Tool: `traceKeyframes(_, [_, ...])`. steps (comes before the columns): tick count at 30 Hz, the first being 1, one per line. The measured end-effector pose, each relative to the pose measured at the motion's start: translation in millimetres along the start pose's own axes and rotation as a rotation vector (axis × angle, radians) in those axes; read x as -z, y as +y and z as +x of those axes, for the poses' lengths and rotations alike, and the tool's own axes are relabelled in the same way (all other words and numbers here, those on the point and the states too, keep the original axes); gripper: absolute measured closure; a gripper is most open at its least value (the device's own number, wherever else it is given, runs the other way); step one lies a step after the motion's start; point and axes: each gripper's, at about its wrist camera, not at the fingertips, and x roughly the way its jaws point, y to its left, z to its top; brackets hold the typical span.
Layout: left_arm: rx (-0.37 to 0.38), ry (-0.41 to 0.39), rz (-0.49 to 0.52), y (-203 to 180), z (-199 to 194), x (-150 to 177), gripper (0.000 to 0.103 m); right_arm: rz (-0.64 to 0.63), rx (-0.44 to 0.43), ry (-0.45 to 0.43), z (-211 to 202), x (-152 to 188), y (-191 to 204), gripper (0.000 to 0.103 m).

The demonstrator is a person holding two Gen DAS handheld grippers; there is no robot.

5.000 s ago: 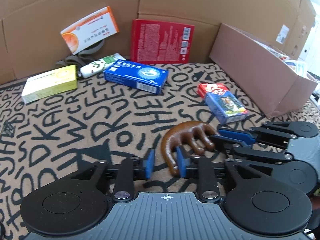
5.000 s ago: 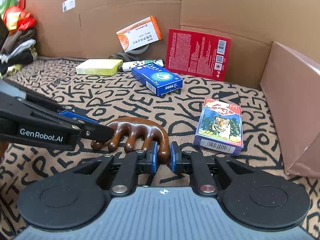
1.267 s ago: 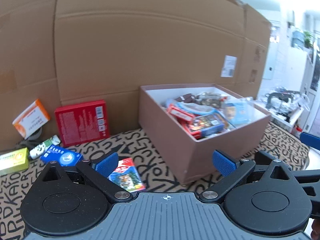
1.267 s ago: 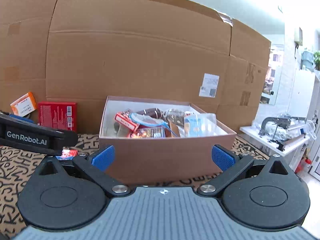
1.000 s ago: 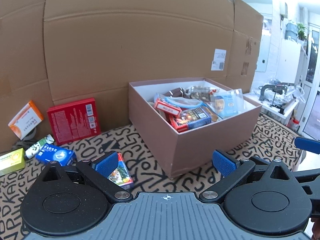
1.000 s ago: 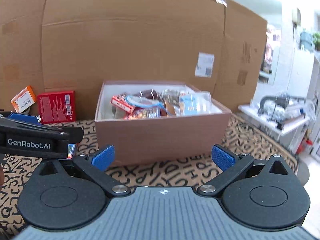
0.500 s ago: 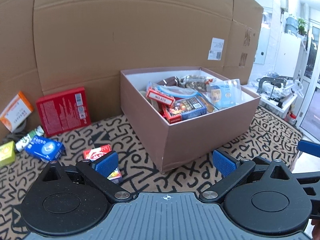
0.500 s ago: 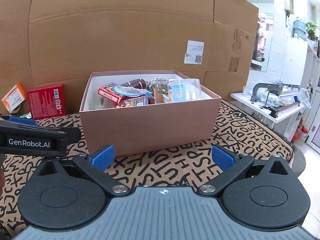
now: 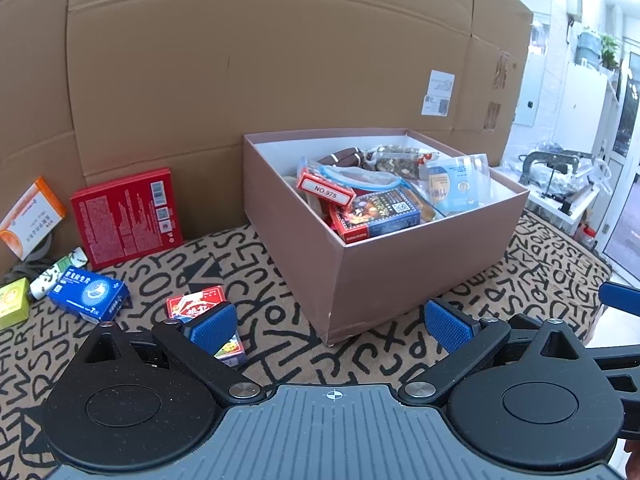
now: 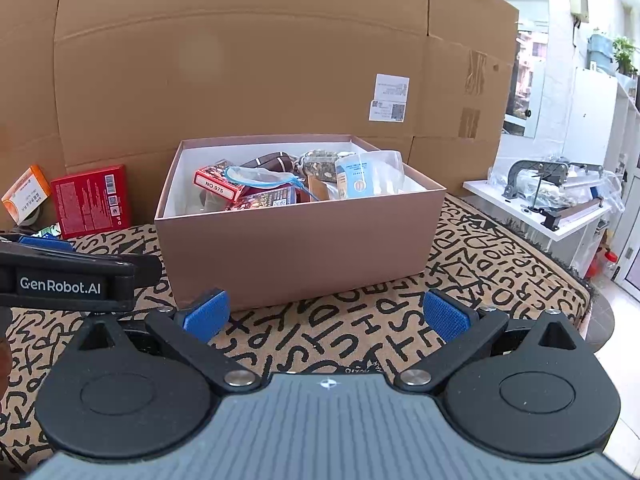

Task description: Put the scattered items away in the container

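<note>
cardboard panels [image 9: 248,80] form the backdrop behind a mat printed with black letters [image 10: 320,332], which covers the working surface.

left hand-held gripper [image 9: 332,324]: blue pads spread wide apart, nothing between them. it hovers above the mat, facing the near corner of the container.

right hand-held gripper [image 10: 326,314]: blue pads likewise wide apart and empty. it faces the front wall of the container; the left unit shows at the left edge of this view.

container: a pinkish-brown box [image 9: 400,268] with a white interior, standing on the mat against the cardboard. it holds a red pack marked "no.975" [image 9: 326,192], a dark card box [image 9: 376,216], a clear pouch with a blue label [image 9: 456,188] and other packets.

items on the mat, left of the box:
- playing card pack [image 9: 196,306], partly hidden behind the left pad
- blue medicine box [image 9: 88,292]
- red flat box [image 9: 126,216], leaning upright on the cardboard
- orange-and-white box [image 9: 30,216], tilted against the cardboard
- white tube [image 9: 58,276]
- yellow-green box [image 9: 12,300], at the frame edge
</note>
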Motion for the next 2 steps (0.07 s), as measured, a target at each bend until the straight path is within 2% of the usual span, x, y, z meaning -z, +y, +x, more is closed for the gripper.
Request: traceKeyframes(2, [-0.004,-0.001,0.001,-0.2,-0.2,0.2,0.0,-0.004,-0.001,0.002,1.0,-0.4,0.6,0.001])
